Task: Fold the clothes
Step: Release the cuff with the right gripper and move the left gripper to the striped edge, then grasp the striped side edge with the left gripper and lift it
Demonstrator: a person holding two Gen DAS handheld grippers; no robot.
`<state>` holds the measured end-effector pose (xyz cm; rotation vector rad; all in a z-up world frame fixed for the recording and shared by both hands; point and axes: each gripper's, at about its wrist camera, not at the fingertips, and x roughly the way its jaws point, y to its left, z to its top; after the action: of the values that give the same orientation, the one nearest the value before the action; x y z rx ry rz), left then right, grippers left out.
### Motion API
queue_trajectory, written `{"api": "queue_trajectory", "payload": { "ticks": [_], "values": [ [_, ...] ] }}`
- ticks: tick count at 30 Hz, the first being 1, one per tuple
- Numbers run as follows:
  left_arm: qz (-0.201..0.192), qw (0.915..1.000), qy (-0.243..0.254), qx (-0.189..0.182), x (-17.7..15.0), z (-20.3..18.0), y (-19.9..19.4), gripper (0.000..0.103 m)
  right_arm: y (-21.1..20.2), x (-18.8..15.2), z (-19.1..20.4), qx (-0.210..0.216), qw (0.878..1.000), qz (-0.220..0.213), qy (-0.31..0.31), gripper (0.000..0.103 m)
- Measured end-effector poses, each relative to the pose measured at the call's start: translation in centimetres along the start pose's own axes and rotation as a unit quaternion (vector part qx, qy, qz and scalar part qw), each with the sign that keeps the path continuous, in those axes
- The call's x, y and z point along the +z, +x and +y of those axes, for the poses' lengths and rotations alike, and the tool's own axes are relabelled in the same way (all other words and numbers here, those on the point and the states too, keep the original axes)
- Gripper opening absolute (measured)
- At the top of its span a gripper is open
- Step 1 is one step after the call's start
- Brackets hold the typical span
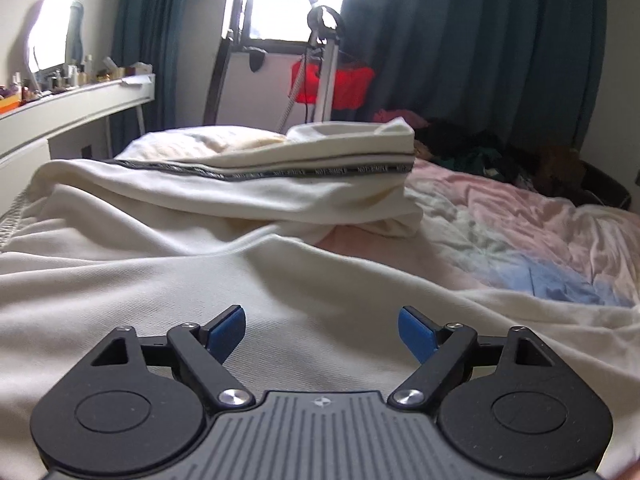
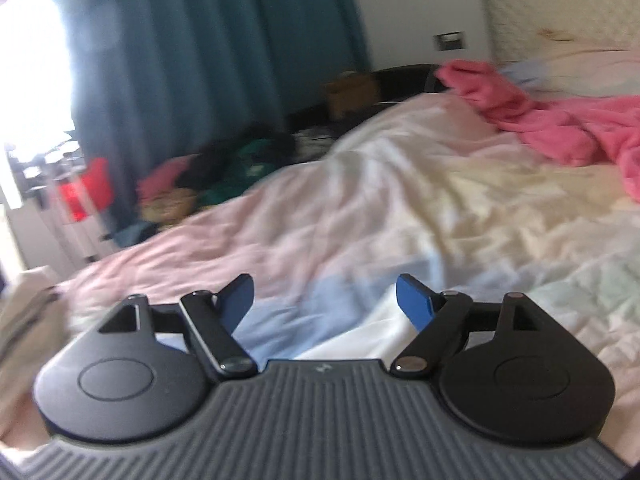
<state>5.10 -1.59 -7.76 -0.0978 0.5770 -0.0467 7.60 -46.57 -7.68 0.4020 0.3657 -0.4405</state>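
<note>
Both grippers, left (image 1: 321,326) and right (image 2: 324,300), are wide open and hold nothing. Our cream garment (image 1: 200,264) lies rumpled on the bed (image 1: 520,220), one part folded over. We could pinch the sheet too, or bunch it.

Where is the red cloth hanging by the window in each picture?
Left wrist view: the red cloth hangs upper centre, behind a white stand under the window.
Right wrist view: the red cloth is a blurry patch at the far left, halfway up.
Shared landmark: the teal curtain hangs just right of it in both.
</note>
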Motion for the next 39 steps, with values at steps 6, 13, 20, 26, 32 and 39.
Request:
{"api": "queue_trajectory", "payload": {
  "ticks": [6, 13, 20, 26, 32, 39],
  "values": [
    [-0.018, 0.9998, 0.001, 0.001, -0.1, 0.3, -2.1, 0.086, -3.5, -0.9, 6.0, 0.091, 0.995, 0.029, -0.041, 0.080],
    [-0.016, 0.9995, 0.024, -0.010, -0.9, 0.0, -2.6, 0.087, -7.3, -3.7, 11.2, 0.121, 0.989, 0.069, -0.056, 0.080],
    [-0.021, 0.9948, 0.100, -0.006, 0.8, -3.5, 2.4, 0.089, -8.5, -6.2, 12.1, 0.111, 0.990, 0.077, -0.037, 0.080],
    [-0.052, 0.9899, 0.130, 0.022, 5.5, -9.5, 10.7, 0.103, -6.6, -5.2, 10.2, 0.070, 0.997, 0.030, 0.003, 0.080],
    [-0.026, 0.9790, 0.135, 0.150, 10.8, -14.5, 21.9, 0.103, -2.9, -5.2, 7.9, 0.033, 0.998, 0.027, 0.049, 0.080],
    [-0.024, 0.9693, 0.107, 0.220, 14.0, -13.0, 28.5, 0.097, 2.0, -6.5, 5.6, 0.019, 0.995, 0.023, 0.096, 0.080]
  ]
}}
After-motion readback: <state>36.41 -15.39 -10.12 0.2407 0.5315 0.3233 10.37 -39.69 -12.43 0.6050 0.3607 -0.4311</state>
